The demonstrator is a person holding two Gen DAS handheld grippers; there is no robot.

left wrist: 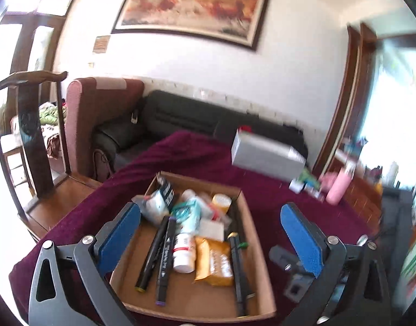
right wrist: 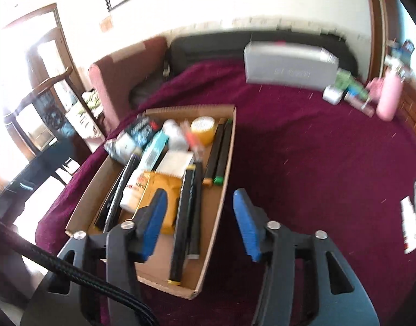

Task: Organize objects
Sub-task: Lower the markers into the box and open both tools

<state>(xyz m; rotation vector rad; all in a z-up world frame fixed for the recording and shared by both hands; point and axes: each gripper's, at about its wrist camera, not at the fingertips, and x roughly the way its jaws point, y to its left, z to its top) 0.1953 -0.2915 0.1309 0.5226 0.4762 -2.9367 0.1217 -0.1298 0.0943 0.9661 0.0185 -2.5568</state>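
A shallow cardboard box (left wrist: 262, 266) sits on a maroon-covered table (left wrist: 186, 152). It holds several black markers (left wrist: 164, 255), a white bottle (left wrist: 184, 252), a yellow packet (left wrist: 213, 263), a teal tube (left wrist: 191, 212) and a yellow tape roll (left wrist: 221, 201). My left gripper (left wrist: 210, 241) is open and empty above the box. The box also shows in the right wrist view (right wrist: 216, 203). My right gripper (right wrist: 199, 222) is open and empty over the box's near right wall, above a black marker (right wrist: 182, 228).
A grey box (right wrist: 289, 65) lies at the table's far side, with small bottles (right wrist: 344, 92) and a pink bottle (right wrist: 388, 95) beside it. White items (right wrist: 410, 217) lie at the right edge. A wooden chair (left wrist: 25, 141) and dark sofa (left wrist: 164, 119) stand behind.
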